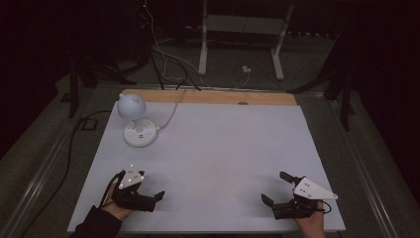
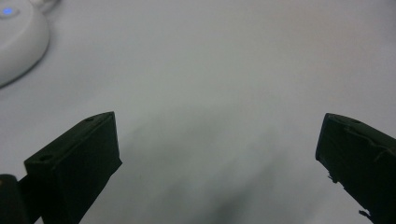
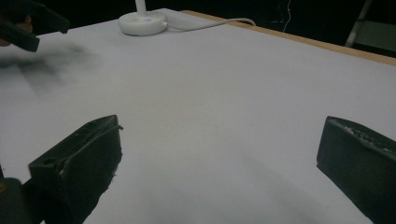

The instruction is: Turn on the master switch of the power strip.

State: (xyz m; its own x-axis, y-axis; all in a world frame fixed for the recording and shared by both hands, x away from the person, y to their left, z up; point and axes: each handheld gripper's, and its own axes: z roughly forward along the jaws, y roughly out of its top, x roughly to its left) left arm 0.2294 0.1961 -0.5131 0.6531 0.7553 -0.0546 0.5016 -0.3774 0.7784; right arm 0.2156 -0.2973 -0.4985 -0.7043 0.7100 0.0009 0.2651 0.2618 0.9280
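The left tool [image 1: 143,191] sits low over the near left corner of the bench [image 1: 223,148], its two black jaws spread wide with nothing between them — in the left gripper view only bare white surface lies in the gap. A hand [image 1: 115,206] in a dark sleeve grips it from behind, and a grey three-cornered plate rides on top.

The right tool [image 1: 277,188] rests near the front right edge, held by the other hand [image 1: 311,224]; its jaws are also wide apart and empty, pointing toward the middle of the bench.

Further out, a small white desk lamp [image 1: 134,121] stands toward the far left of the bench, well apart from both tools — a round base with a rounded head on a short stem. In the left gripper view the base [image 2: 18,39] shows at the upper left with a small blue light glowing on it. A white cord [image 1: 171,111] runs from the base toward the far edge, where a strip of bare wood [image 1: 208,96] shows beyond the white covering. The room around is dark, with a pale metal frame [image 1: 242,34] standing on the floor behind.
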